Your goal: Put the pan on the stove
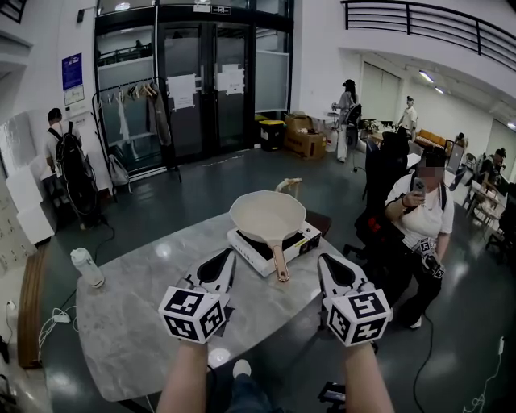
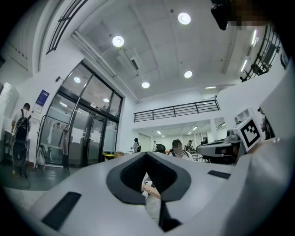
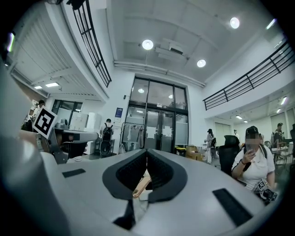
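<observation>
Nearest, the left gripper (image 1: 231, 252) and right gripper (image 1: 320, 258) are held over the table (image 1: 137, 323), each with its jaws pressed together and empty. The table top is grey marble on a dark glossy floor (image 1: 201, 189), with glass doors (image 1: 201, 89) along the back wall. The cream pan (image 1: 266, 216) sits on the white stove (image 1: 302, 239) at the table's far edge. Its tan handle (image 1: 279, 262) points toward the grippers.

Big open office-type hall here: high ceiling, mezzanine railing (image 1: 427, 24), glass doors (image 1: 201, 89), coat rack (image 1: 137, 105), cardboard boxes (image 1: 305, 137), ppl (image 1: 348, 113) standing at back.
</observation>
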Demonstrator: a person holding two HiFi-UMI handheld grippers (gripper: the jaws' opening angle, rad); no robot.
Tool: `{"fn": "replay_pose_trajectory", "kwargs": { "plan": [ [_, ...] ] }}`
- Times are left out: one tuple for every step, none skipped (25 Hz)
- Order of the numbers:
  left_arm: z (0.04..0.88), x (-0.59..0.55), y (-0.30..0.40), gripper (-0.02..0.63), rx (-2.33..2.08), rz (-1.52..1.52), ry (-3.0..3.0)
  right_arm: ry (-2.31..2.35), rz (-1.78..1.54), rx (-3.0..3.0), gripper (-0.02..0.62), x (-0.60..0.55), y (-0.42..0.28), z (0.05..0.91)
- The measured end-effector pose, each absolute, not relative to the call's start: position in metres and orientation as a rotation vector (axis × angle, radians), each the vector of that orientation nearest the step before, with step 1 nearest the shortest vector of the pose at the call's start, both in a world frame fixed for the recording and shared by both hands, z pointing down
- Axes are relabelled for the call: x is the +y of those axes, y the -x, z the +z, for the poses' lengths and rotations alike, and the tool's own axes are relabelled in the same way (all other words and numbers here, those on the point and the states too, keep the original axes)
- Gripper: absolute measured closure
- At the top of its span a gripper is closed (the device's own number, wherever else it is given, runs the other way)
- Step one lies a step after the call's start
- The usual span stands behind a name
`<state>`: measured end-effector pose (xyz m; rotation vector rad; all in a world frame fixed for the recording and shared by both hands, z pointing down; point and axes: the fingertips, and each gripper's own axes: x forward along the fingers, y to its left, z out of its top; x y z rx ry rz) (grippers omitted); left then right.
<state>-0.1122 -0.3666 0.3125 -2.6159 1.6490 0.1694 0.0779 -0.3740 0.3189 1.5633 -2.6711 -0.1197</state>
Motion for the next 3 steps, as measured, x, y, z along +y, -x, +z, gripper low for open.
{"fn": "replay_pose_trajectory", "kwargs": {
  "plan": [
    [0.3121,-0.3664,0.1129,0.595,1.649,0.167,2.606,-1.564,-0.121,-2.672,0.569,-0.3740,-0.0780,0.3194],
    [0.3117,-0.3662,0.1134,0.595,1.650,0.163,2.594,-1.564,-0.123,-2.673,0.569,-0.3741,-0.0781,0.3200],
    [0.3113,-0.3660,0.1139,0.595,1.650,0.158,2.581,-1.564,-0.125,-2.674,0.569,-0.3741,-0.0783,0.3207]
  ]
}}
